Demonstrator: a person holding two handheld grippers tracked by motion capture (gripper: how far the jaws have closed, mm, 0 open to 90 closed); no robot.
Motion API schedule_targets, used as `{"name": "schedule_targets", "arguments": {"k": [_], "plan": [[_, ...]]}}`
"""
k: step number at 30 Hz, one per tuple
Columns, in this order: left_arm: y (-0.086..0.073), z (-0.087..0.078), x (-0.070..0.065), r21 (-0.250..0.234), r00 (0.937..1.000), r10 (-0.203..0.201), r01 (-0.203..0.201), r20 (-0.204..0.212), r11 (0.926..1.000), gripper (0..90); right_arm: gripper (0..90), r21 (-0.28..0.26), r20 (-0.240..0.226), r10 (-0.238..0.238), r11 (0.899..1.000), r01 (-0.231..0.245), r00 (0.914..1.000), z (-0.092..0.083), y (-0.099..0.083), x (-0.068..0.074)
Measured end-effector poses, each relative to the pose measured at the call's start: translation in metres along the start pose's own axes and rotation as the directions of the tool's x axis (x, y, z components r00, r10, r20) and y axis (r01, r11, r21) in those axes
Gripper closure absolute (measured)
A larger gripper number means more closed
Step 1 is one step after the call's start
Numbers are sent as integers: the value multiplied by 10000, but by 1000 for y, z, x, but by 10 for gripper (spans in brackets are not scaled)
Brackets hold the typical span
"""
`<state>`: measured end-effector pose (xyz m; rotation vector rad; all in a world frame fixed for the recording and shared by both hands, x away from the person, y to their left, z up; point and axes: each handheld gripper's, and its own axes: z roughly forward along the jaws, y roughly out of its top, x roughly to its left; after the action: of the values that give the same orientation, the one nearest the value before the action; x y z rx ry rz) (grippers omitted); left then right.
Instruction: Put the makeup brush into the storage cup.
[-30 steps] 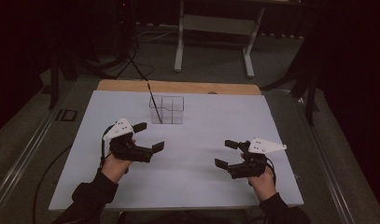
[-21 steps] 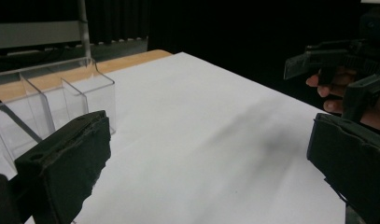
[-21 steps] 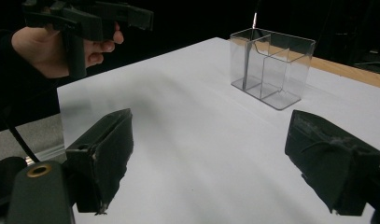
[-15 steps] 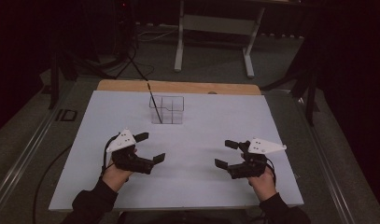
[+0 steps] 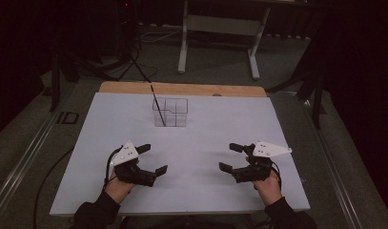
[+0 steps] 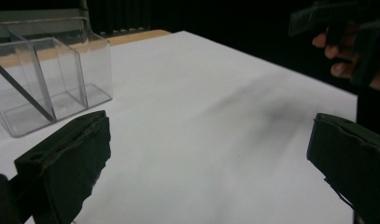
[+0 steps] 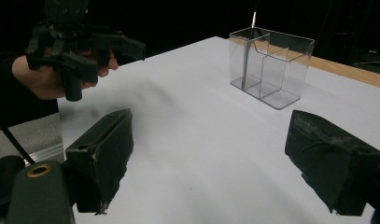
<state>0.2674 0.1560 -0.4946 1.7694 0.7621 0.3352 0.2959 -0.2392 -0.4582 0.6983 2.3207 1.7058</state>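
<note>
Clear plastic holder (image 5: pixel 170 112) stands at the far middle of the white bench (image 5: pixel 206 191), a dark stick (image 5: pixel 157 106) leaning inside. Left tool (image 5: pixel 152 160) and right tool (image 5: pixel 229 157) gape wide, empty, well short. We judge the work at rest; any next move calls for a forward reach.

The table (image 5: pixel 196 143) is white with a tan wooden far edge. The divided box (image 5: pixel 171 112) is clear, the thin stick (image 5: pixel 156 102) dark. Both grippers' fingers (image 6: pixel 66 163) are black, their top plates pale grey.
</note>
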Motion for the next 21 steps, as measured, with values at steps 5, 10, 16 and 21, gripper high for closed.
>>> {"name": "schedule_targets", "arguments": {"k": [5,10,16,21], "plan": [[-9,4,0,3,9999,-107,107,-70,9999,0,149,29,-15,-17,10000,17,10000,0,0,0],[-13,9,1,121,9999,134,-134,-13,9998,0,149,58,-28,3,10000,-3,10000,0,-1,-1],[-13,8,4,-223,9999,-44,42,-113,9997,1,149,63,11,-81,9999,80,10000,0,-3,-1],[-15,9,4,-218,9998,-24,19,-213,9998,1,149,101,34,-88,9999,88,10000,0,-4,-3]]}}
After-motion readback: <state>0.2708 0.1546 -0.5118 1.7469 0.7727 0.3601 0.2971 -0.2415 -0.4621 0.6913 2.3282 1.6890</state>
